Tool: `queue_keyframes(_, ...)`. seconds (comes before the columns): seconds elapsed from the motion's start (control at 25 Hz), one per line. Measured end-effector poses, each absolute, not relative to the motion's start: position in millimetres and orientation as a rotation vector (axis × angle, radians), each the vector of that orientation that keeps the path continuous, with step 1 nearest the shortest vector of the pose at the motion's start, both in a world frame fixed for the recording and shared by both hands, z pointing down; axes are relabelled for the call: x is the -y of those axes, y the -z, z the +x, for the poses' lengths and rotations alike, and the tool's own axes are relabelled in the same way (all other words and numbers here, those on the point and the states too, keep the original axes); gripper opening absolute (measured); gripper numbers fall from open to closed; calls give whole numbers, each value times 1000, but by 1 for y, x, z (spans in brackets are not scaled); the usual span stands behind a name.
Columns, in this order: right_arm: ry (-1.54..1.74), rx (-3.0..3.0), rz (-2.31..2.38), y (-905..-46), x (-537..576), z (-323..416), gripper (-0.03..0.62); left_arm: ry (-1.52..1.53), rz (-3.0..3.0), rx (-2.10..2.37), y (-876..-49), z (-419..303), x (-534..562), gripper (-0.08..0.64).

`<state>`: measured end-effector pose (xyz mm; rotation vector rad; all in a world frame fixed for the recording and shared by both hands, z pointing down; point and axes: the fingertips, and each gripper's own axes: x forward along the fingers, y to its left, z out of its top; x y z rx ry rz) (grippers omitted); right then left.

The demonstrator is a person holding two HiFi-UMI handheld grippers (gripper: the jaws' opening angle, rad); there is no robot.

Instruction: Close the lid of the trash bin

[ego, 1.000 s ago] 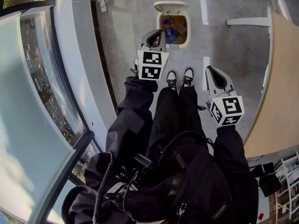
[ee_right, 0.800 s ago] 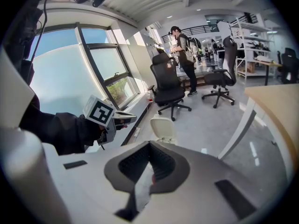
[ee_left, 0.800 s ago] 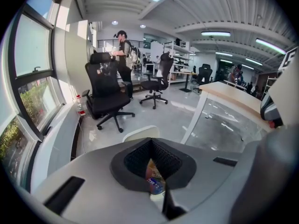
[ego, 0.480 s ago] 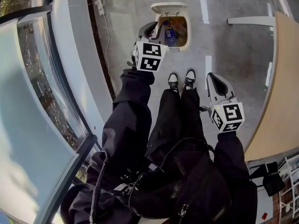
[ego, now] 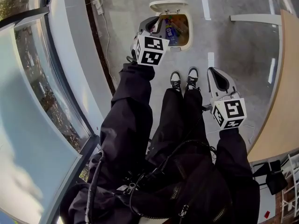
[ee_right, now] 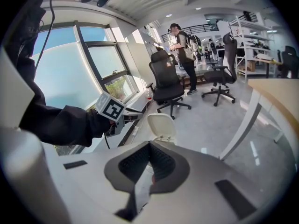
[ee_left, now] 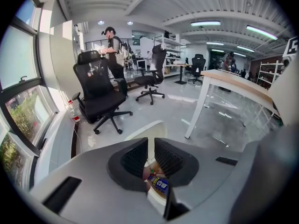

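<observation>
The white trash bin (ego: 188, 32) stands on the floor ahead of my feet, holding wrappers and a blue packet (ee_left: 160, 184). Its lid (ego: 167, 6) is tipped up and back on the far side; the lid (ee_right: 161, 124) also shows upright in the right gripper view. My left gripper (ego: 152, 22) hangs over the bin's left rim. Its jaws have just been opening and now stand a little apart with nothing between them, the bin's contents showing through the left gripper's (ee_left: 151, 144) gap. My right gripper (ego: 211, 70) hangs to the right of my shoes, shut and empty; in its own view the right gripper's (ee_right: 150, 145) pads meet at the tips.
A window wall and sill (ego: 70, 55) run along the left, with a power strip and cable (ego: 102, 3) on the floor. A wooden desk (ego: 280, 101) stands at the right. Black office chairs (ee_left: 100, 94) and a standing person (ee_left: 114, 43) are farther back.
My left arm has stretched forward and the left gripper has moved from short of the bin to over its left rim. The right gripper has hardly shifted.
</observation>
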<state>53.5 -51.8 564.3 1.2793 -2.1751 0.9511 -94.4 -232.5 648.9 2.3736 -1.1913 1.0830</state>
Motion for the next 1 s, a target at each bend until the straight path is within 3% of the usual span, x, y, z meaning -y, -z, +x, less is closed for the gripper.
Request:
queue_keyframes(0.52, -1016, 2131, 1289, -593, 30, 69, 5, -1259, 2487, 1138, -675, -76, 274, 48)
queue_keyframes(1.0, -1076, 2078, 1349, -609, 15, 90, 5, -1769, 2530, 914, -722, -65, 301, 121)
